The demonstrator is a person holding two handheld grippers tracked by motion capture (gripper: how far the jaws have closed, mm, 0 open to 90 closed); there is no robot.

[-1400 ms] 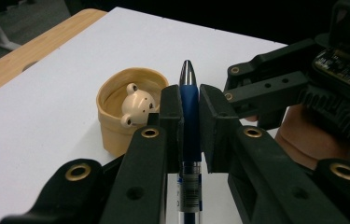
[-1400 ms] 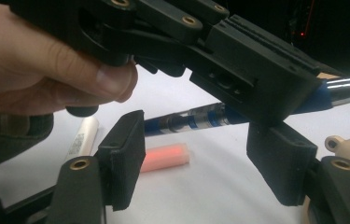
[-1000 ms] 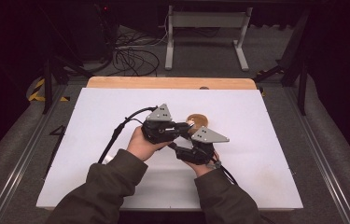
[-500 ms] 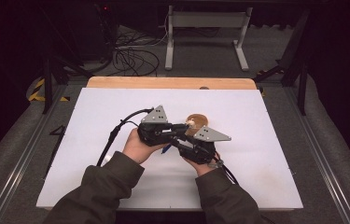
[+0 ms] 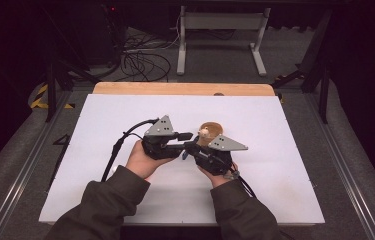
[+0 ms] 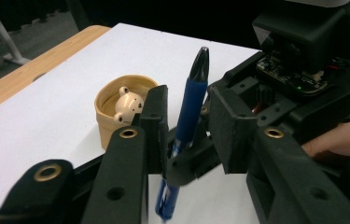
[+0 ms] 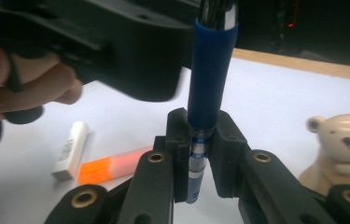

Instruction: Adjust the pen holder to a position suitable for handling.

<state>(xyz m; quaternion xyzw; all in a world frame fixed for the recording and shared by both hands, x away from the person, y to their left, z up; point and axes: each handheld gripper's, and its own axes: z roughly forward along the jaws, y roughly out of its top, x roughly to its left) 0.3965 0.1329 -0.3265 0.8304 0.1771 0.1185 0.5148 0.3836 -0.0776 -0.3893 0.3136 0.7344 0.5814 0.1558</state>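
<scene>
A blue pen (image 6: 192, 100) stands upright between the two grippers over the middle of the white table (image 5: 285, 150). My right gripper (image 7: 200, 128) is shut on the pen's lower barrel, also seen from the left gripper view (image 6: 182, 163). My left gripper (image 6: 190, 119) brackets the pen's blue grip. Its jaws have just been opening and now stand open, with a gap between the pads (image 6: 226, 126) and the pen. In the high view the left gripper (image 5: 187, 137) and right gripper (image 5: 189, 148) meet tip to tip. A tan cup with a small bear figure (image 5: 207, 131) sits just behind them.
In the right gripper view, a white eraser (image 7: 70, 149) and an orange highlighter (image 7: 112, 168) lie on the table beyond the pen, and the bear (image 7: 345, 137) is at the right. A wooden strip (image 5: 185, 88) edges the table's far side. Cables and a metal stand lie on the floor beyond.
The left hand and its gripper have shifted slightly to the left. The right hand has stayed where it was.
</scene>
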